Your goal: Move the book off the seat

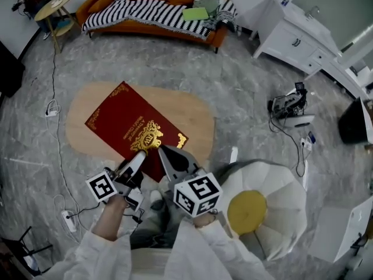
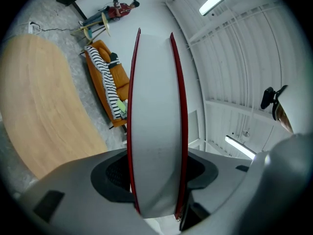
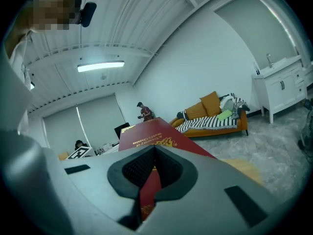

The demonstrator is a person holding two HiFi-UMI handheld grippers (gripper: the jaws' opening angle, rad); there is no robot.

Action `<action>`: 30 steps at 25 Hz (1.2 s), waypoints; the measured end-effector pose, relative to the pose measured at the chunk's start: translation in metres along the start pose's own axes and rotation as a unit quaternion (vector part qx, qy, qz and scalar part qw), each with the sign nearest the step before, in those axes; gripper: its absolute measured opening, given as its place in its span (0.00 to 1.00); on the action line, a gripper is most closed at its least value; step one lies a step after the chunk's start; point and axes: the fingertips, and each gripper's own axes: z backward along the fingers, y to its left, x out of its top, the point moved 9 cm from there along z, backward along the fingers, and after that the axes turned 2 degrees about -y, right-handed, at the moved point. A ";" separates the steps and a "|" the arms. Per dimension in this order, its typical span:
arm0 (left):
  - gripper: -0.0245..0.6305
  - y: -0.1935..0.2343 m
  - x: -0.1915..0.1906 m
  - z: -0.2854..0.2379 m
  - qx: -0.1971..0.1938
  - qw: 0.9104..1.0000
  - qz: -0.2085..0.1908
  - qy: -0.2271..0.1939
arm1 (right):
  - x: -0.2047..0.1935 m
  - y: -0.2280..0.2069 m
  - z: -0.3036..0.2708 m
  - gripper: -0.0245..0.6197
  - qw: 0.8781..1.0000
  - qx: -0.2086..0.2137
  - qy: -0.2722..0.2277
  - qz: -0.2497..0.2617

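Observation:
A dark red book (image 1: 131,124) with gold print hangs over the oval wooden table (image 1: 195,118); I hold it by its near end. My left gripper (image 1: 139,156) is shut across its thickness: in the left gripper view the white page block (image 2: 156,131) fills the gap between the jaws of the left gripper (image 2: 156,185). My right gripper (image 1: 166,153) is shut on the book's cover edge. In the right gripper view that red cover (image 3: 146,138) runs out from the right gripper (image 3: 149,180). The white seat (image 1: 280,197) with a yellow cushion (image 1: 246,212) is at lower right.
An orange sofa (image 1: 157,10) with a striped throw stands at the back, a small round side table (image 1: 55,7) to its left. A white cabinet (image 1: 291,34) is at the far right. Cables and a power strip (image 1: 69,220) lie on the grey floor.

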 end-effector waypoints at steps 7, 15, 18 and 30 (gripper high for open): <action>0.44 0.049 -0.006 -0.013 0.035 0.999 0.017 0.009 | -0.027 -0.037 -0.013 0.05 0.998 -0.023 0.018 -0.048; 0.44 0.113 -0.014 -0.020 0.040 0.996 0.079 0.015 | -0.068 -0.061 -0.038 0.06 0.996 -0.028 0.040 -0.070; 0.44 0.132 -0.019 -0.021 0.048 0.995 0.084 0.022 | -0.090 -0.069 -0.046 0.05 0.995 -0.033 0.056 -0.081; 0.44 0.227 -0.071 -0.036 0.089 0.988 0.121 0.037 | -0.172 -0.120 -0.062 0.06 0.989 -0.036 0.112 -0.093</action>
